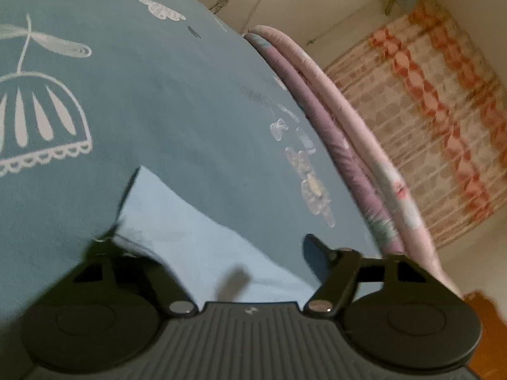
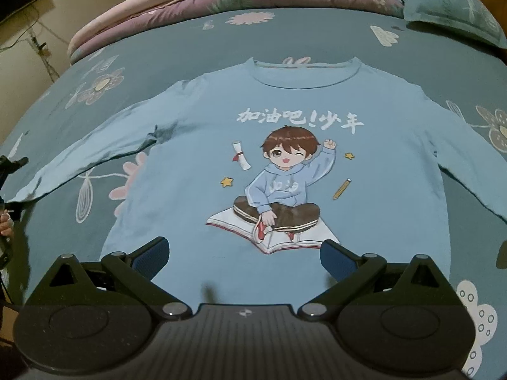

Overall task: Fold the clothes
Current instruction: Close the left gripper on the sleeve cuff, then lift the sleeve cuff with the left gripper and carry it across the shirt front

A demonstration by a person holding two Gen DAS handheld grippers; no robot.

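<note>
Folded quilts [image 2: 221, 3] and pillow [image 2: 450, 6] block the bed's [image 2: 190, 41] far end.

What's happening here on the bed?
A person is about to fold a light blue long-sleeved shirt with a cartoon boy print, using a hand-held claw in each hand. The shirt lies flat, front up, sleeves spread, on a teal flowered bedsheet. The right claw hangs open over the shirt's bottom hem. The left claw is at the end of one sleeve, the fabric between its fingers; blur hides whether they are pinching it. No fold has been made yet.
</note>
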